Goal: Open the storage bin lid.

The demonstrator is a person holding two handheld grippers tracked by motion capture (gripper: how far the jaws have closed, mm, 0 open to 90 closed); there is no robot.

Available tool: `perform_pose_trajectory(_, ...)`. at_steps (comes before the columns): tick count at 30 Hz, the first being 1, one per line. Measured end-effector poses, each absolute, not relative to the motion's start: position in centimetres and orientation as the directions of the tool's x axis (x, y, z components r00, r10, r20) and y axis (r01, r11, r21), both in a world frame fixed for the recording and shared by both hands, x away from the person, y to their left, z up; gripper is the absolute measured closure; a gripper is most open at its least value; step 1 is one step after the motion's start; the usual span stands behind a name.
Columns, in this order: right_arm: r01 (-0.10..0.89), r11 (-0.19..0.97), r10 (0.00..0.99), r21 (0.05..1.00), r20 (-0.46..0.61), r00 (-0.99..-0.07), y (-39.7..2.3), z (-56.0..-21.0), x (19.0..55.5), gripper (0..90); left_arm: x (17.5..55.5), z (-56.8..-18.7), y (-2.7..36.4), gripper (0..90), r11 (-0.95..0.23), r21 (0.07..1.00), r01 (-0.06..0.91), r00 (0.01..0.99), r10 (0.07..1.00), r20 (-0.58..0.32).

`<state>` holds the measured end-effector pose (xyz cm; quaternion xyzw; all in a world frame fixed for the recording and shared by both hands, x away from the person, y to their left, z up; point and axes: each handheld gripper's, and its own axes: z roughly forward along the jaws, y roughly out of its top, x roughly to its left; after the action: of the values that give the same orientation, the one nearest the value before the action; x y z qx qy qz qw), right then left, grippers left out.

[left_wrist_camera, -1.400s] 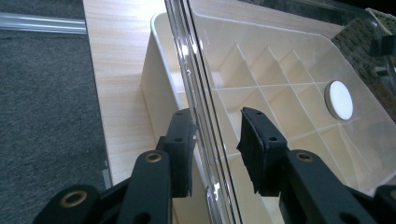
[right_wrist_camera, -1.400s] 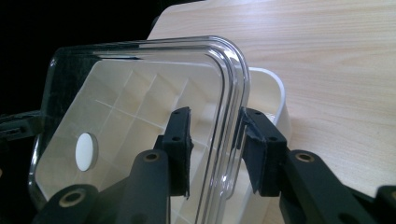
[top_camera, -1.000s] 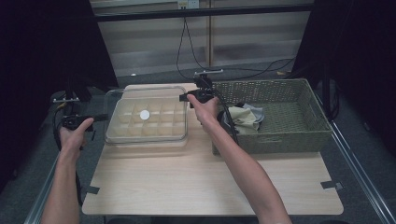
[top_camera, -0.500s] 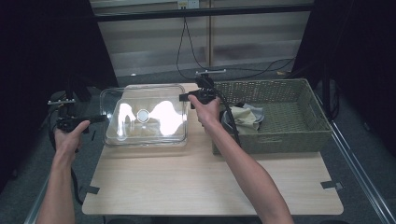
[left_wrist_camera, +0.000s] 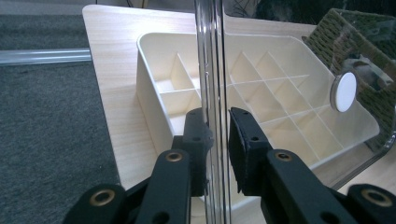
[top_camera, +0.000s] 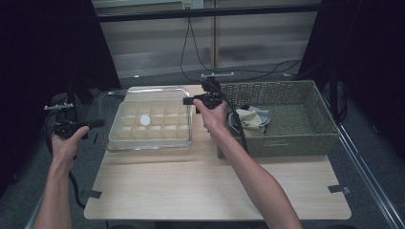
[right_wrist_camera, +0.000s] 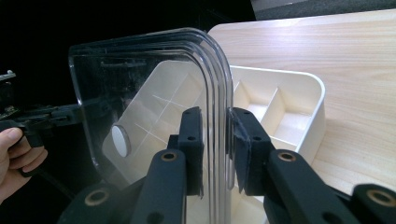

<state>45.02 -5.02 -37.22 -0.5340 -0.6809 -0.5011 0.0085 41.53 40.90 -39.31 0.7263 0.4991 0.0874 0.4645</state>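
Jaws of the left hand-held gripper (left_wrist_camera: 217, 140) pinch one edge of the clear plastic lid with a white round knob (top_camera: 143, 93); the right hand-held gripper (right_wrist_camera: 217, 140) clamps the opposite edge. Between them, the lid hangs tilted above the cream compartment tray (top_camera: 150, 125).

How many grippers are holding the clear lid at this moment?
2. The left gripper clamps the clear lid at its left edge; the right gripper clamps its right edge, above the divided tray.
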Motion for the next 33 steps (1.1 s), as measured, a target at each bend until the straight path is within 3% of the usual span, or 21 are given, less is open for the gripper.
perform_pose_trajectory(33, 0.712, -0.045, 0.694, 0.7, 0.535, -0.482, -6.6, -37.0, 39.3, 75.4, 36.0, -38.6, 40.0, 77.8, -0.122, 0.789, 0.602, 0.546, 0.785, -0.295)
